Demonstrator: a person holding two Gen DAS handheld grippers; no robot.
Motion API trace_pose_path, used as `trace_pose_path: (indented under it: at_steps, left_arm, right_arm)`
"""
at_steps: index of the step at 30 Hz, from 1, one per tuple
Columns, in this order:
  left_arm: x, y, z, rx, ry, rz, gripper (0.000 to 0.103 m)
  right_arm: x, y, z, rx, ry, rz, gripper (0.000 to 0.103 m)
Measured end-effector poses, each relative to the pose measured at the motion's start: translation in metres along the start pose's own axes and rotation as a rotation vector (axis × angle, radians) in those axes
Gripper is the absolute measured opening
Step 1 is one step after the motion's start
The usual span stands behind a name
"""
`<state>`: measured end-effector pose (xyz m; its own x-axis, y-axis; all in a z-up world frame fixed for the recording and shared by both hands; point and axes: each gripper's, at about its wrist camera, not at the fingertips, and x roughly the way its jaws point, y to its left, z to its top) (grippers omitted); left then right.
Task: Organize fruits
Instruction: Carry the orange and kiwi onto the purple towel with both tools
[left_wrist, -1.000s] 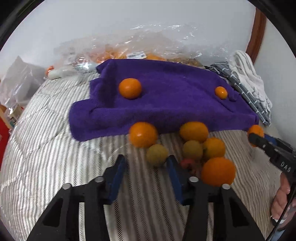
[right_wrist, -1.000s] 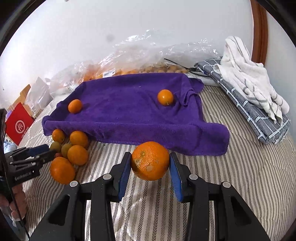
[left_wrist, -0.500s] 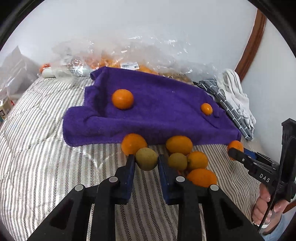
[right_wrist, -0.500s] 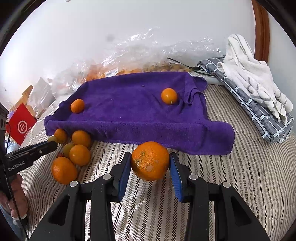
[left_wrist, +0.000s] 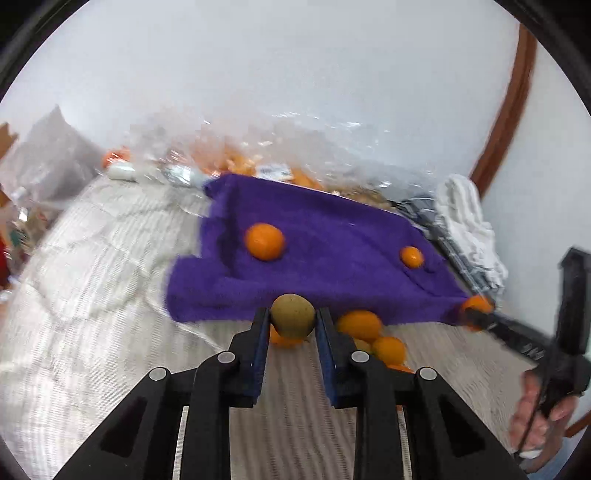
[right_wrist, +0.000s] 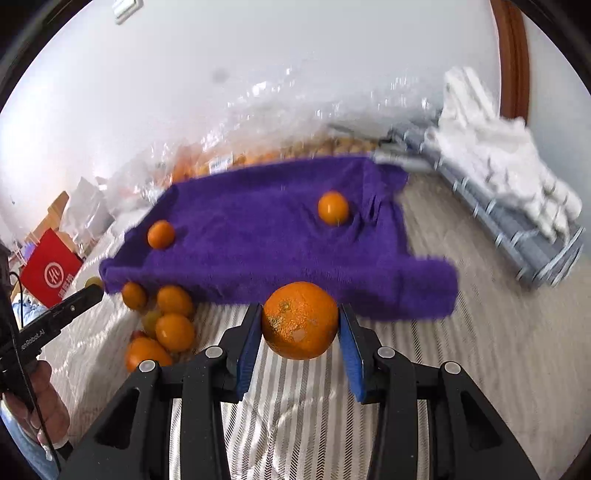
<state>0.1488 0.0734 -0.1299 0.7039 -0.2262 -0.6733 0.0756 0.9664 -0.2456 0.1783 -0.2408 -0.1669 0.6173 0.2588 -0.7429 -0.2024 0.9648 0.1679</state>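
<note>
Both views motion-blurred. We can't read the label on the plastic bag (right_wrist: 221, 162) or tell its contents (orange shapes only). In the left view the greenish fruit (left_wrist: 293, 315) and left gripper (left_wrist: 291, 325) hide part of the orange pile (left_wrist: 373, 334). Person's hand (left_wrist: 532, 417) cut off at frame edge.

A striped bedcover (right_wrist: 461, 354) lies underneath; a white towel (right_wrist: 495, 155) rests on grey checked cloth (right_wrist: 517, 236); a red box (right_wrist: 50, 273) stands left.
</note>
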Motion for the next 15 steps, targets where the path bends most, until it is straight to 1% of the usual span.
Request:
trace_pose_path:
  at_steps: [2,3,5,8,11,14,15]
  left_arm:
    - [-0.01,0.001,0.012,0.028,-0.017,0.034,0.024]
    - [-0.013,0.001,0.018,0.034,-0.024,0.038,0.024]
    - [-0.017,0.003,0.034,0.029,-0.036,0.029,0.024]
    - [-0.014,0.004,0.054,0.013,-0.064,0.019,0.024]
    - [0.005,0.002,0.068,0.005,-0.1,0.028,0.024]
    - [0.028,-0.002,0.067,0.007,-0.098,0.028,0.024]
    - [0.039,-0.002,0.065,0.013,-0.088,0.04,0.024]
  right_arm:
    - [-0.011,0.003,0.014,-0.019,-0.03,-0.014,0.041]
    - [-0.014,0.004,0.019,-0.025,-0.043,-0.019,0.041]
    - [-0.02,0.006,0.035,-0.036,-0.079,-0.026,0.041]
    - [-0.016,0.005,0.056,-0.029,-0.103,-0.024,0.041]
    - [-0.003,0.001,0.074,-0.007,-0.109,-0.009,0.041]
    - [0.02,-0.006,0.081,0.017,-0.094,-0.007,0.041]
    - [0.025,-0.007,0.081,0.022,-0.086,-0.008,0.041]
